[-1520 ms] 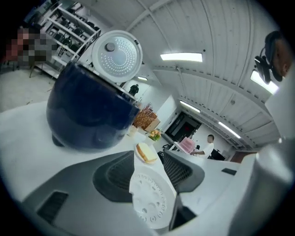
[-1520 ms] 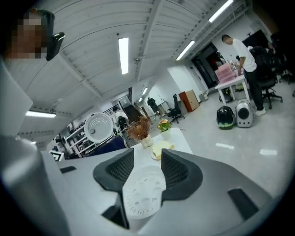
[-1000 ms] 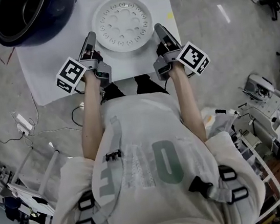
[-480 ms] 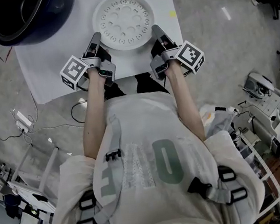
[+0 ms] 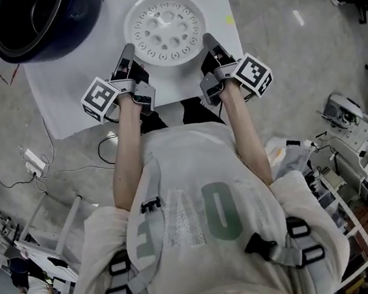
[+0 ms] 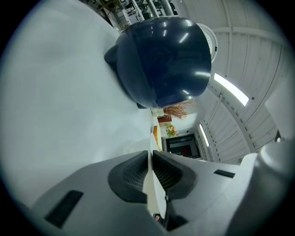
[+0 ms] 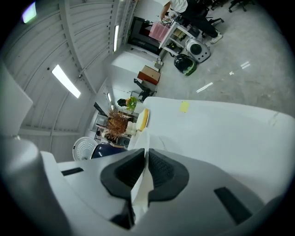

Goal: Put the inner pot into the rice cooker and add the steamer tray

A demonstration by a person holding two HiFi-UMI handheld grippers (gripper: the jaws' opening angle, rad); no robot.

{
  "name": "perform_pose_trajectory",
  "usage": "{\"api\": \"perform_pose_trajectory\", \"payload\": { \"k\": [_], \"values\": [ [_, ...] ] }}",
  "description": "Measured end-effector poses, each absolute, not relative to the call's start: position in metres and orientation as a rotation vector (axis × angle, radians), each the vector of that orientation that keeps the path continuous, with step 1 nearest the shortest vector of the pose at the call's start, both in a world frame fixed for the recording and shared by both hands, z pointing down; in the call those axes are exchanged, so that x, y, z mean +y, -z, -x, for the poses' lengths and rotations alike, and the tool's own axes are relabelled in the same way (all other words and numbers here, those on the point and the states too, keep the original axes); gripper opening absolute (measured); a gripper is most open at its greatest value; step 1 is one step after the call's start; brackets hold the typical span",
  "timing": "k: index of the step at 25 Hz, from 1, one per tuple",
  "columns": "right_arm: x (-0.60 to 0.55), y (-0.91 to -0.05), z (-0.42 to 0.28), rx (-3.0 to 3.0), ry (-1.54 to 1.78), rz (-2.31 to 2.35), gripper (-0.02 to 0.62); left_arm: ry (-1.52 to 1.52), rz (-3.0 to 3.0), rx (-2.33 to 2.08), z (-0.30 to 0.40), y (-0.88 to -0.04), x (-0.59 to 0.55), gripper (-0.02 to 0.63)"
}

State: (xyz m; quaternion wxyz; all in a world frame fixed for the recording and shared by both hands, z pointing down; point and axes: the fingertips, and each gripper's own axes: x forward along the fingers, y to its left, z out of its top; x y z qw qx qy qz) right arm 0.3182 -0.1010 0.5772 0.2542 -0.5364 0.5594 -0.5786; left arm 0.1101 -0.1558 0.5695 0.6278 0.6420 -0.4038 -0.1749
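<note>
white perforated steamer tray [image 5: 165,30], level, right of dark-blue rice cooker [image 5: 81,21]

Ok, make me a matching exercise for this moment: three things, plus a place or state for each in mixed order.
1 steamer tray
2 rice cooker
3 left gripper

A dark blue, far left of the table
B shut on the tray's left rim
C white, perforated, mid-table

Pairs: 1-C, 2-A, 3-B.
The left gripper's jaws have just been closing, tray rim between them.
</note>
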Motion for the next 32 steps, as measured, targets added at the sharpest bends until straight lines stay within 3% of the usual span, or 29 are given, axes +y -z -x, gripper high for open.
{"api": "perform_pose_trajectory", "payload": {
  "k": [26,32],
  "values": [
    [-0.153,-0.368,-0.302,1.773,1.221,1.225,0.028,0.728,-1.839,-0.959,-0.085,-0.349,-0.184,0.034],
    [-0.196,-0.320,-0.254,1.893,1.170,1.139,0.028,0.827,-1.853,-1.025,-0.037,-0.307,-0.206,0.034]
  ]
}}
